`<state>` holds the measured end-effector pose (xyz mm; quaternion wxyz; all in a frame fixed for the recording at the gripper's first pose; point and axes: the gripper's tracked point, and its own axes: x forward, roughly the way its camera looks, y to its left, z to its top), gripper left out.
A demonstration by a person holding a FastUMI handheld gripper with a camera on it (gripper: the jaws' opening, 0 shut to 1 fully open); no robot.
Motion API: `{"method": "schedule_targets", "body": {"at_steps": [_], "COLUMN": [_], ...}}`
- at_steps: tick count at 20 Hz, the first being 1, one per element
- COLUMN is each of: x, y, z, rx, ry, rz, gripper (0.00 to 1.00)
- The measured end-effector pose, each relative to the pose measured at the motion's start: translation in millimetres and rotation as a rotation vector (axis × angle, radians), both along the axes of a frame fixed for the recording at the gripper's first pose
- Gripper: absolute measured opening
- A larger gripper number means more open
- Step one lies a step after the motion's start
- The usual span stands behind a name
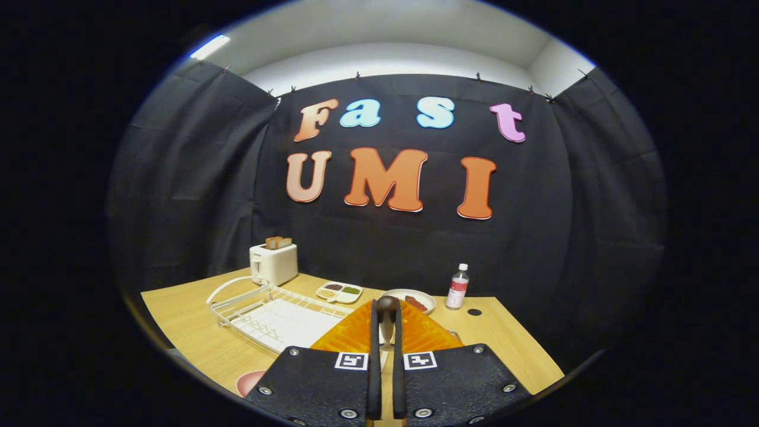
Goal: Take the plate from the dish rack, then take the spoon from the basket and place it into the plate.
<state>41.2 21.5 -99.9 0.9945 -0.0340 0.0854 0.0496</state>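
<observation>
Two black gripper fingers [386, 323] pinched close on a dark-handled metal spoon [387, 309], above a ribbed orange plastic basket [356, 338]. Just beside: white wire dish rack [270, 311]; beyond: white toaster [273, 263], clear bottle [457, 287].

The gripper [386, 332] was black and had two flat, rough plates with round silver screws near their corners. Each plate wore a small white square with a black pattern on it. Its two thin black jaws ran side by side, very close together.
</observation>
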Motion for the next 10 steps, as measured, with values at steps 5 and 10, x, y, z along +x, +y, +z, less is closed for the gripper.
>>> {"method": "schedule_targets", "body": {"at_steps": [5, 10], "x": [-25.9, -45.6], "y": [46.6, 79.5], "z": [-15.0, -42.4], "rx": [0.021, 0.017], "ry": [0.048, 0.091], "rz": [0.132, 0.233], "gripper": [0.07, 0.07]}}
